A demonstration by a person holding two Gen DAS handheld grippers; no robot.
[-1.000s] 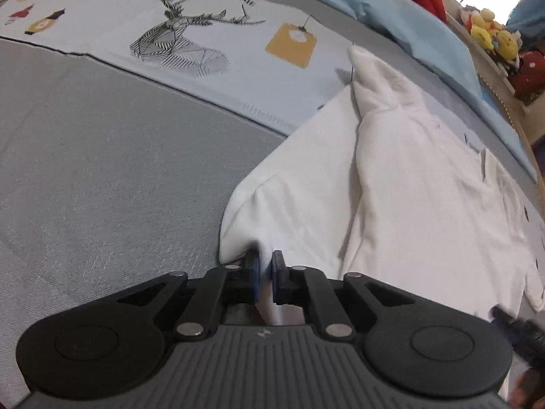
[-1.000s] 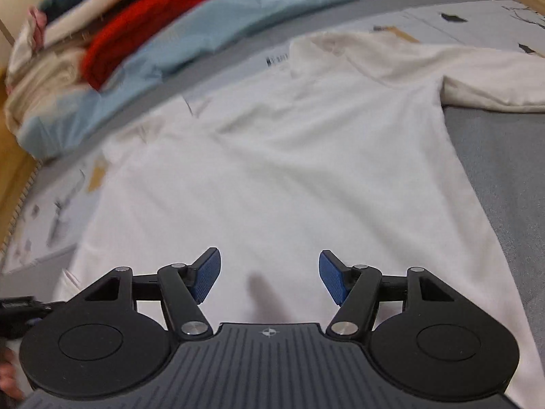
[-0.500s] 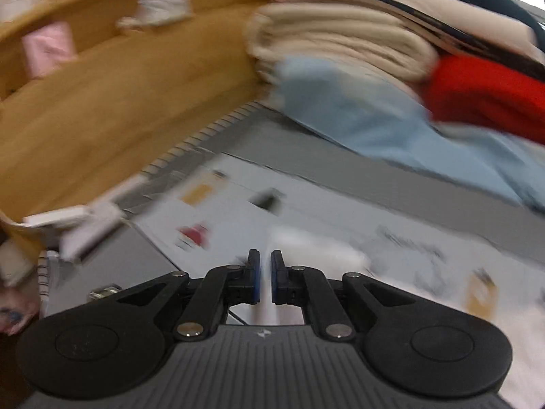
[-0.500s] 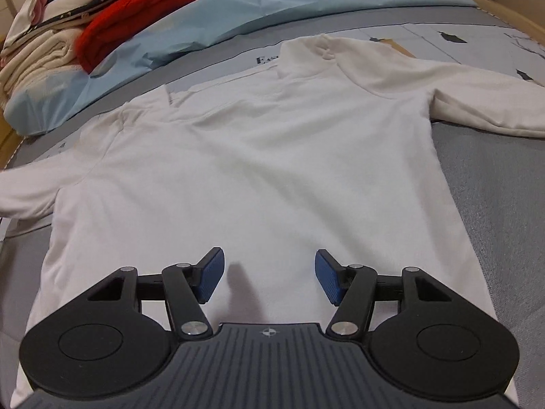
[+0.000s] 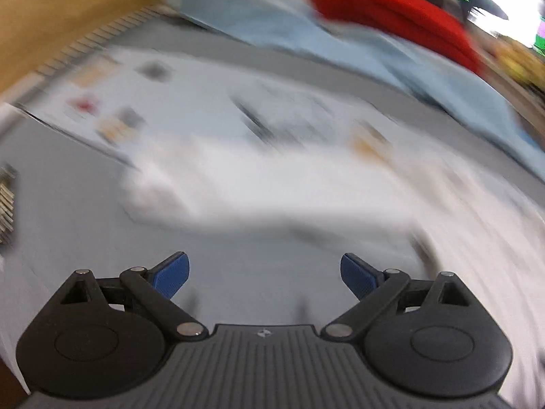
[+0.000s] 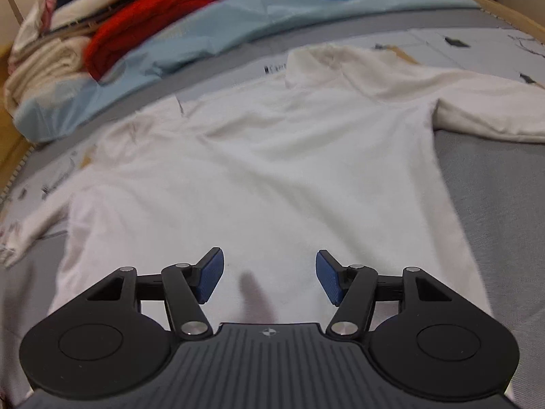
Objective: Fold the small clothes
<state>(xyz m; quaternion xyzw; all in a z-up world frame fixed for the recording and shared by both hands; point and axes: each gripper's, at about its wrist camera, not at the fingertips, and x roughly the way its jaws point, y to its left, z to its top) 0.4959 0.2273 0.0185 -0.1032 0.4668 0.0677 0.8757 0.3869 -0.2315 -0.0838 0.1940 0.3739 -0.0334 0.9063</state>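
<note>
A white long-sleeved top [image 6: 265, 177] lies spread flat on the grey bed cover [image 6: 497, 204], neck end far from me, one sleeve [image 6: 490, 102] stretched out to the right. My right gripper [image 6: 269, 277] hovers open over its lower body with nothing between the blue pads. The left wrist view is heavily blurred. There my left gripper [image 5: 264, 274] has its jaws opening wide and empty above grey cover, and the top's other sleeve [image 5: 218, 187] lies stretched out ahead of it.
A pale printed cloth [image 5: 190, 102] lies under and beyond the top. A light blue sheet [image 6: 218, 30], a red garment [image 6: 153, 17] and stacked folded fabrics [image 6: 44, 68] sit at the far side. A wooden bed frame [image 5: 61, 13] borders the left.
My left gripper, shut on the white sleeve a second ago, swung left and up with it, then opened and let it go. The sleeve now lies spread out. My right gripper barely moved.
</note>
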